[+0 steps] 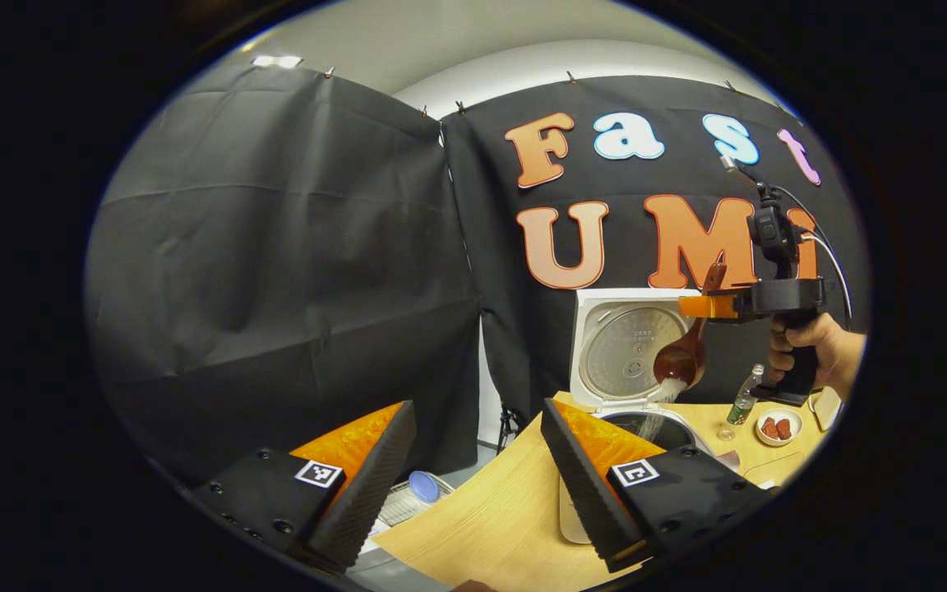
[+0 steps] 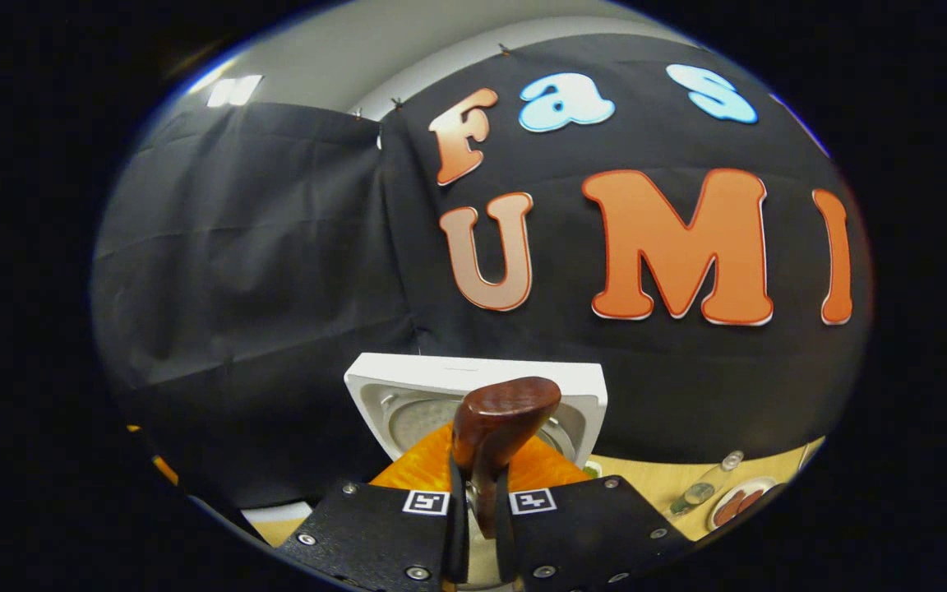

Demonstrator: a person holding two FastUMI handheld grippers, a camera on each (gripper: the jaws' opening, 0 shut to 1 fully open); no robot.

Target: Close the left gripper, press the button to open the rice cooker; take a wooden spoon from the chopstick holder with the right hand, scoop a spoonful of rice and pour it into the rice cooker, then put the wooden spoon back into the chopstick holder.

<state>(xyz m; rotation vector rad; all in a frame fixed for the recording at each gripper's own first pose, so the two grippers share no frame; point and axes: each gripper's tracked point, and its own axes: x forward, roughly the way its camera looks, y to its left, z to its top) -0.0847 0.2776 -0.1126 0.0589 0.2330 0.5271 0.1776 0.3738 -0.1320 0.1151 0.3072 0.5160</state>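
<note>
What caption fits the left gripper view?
Right gripper tips wooden spoon, pouring rice into open rice cooker.

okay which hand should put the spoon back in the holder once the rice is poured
Right. The right gripper is shut on the spoon, tipping rice into the open cooker. The left gripper is open, holding nothing.

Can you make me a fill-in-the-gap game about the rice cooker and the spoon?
1. The lid of the rice cooker is ____.
2. The right gripper is shut on the handle of the ____ spoon.
3. Rice is falling from the spoon into the ____.
4. The left gripper holds nothing and its jaws are ____.

Missing words: open; wooden; rice cooker; open
</note>
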